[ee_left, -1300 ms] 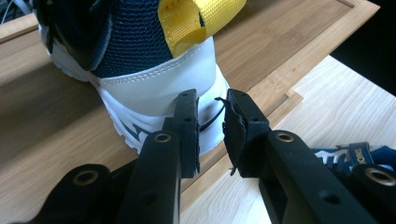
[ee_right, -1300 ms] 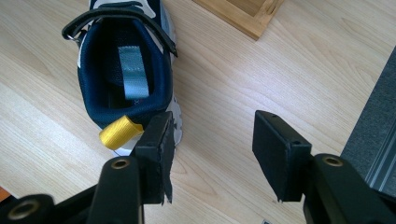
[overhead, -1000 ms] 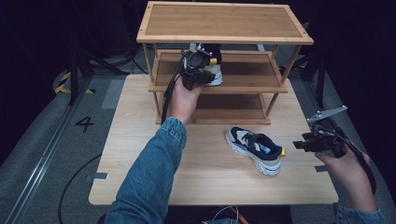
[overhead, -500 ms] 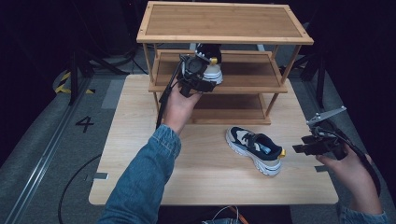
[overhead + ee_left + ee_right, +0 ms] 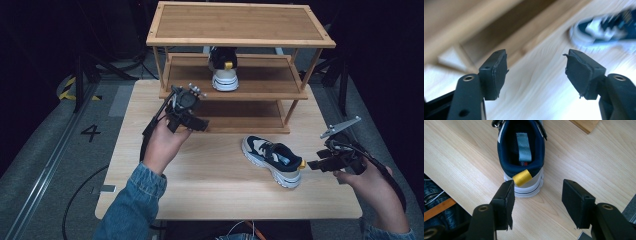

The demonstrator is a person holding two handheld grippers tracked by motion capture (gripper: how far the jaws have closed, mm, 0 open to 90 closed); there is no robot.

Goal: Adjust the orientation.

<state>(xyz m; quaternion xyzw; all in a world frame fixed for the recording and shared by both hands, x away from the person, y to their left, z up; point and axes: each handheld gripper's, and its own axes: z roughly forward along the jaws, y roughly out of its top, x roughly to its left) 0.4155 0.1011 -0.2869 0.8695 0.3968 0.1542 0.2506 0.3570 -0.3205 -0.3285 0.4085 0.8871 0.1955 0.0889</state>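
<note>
Since the earlier frames the left tongs (image 5: pixel 192 122) have pulled back off the middle shelf (image 5: pixel 260 80) and come out toward the person, now in front of the rack (image 5: pixel 240 25), just off its left front leg. The shoe on the shelf (image 5: pixel 224 70) they were clamped on a second ago stays behind, standing heel toward the person, well beyond the tongs and to their right. Left jaws have just been opening; they stand apart, nothing between them. In the left gripper view the pads (image 5: pixel 496 72) frame bare table (image 5: pixel 536 95), with the rack's lower rail past the left pad and a blurred shoe on the table (image 5: pixel 604 27) beyond the right pad.

Right tongs (image 5: pixel 325 164) barely shifted. They hang over the table's right edge, pointing at the shoe on the table (image 5: pixel 274 160). Jaws have just been opening a bit more; wide apart, gripping nothing. In the right gripper view the heel (image 5: pixel 524 182) sits just ahead of the pads (image 5: pixel 506 202), closer to the left pad, not touching either. Yellow heel tab (image 5: pixel 522 177) faces the tongs; toe points away from them.

The two tongs are well apart, table shoe between them but nearer the right pair.
</note>
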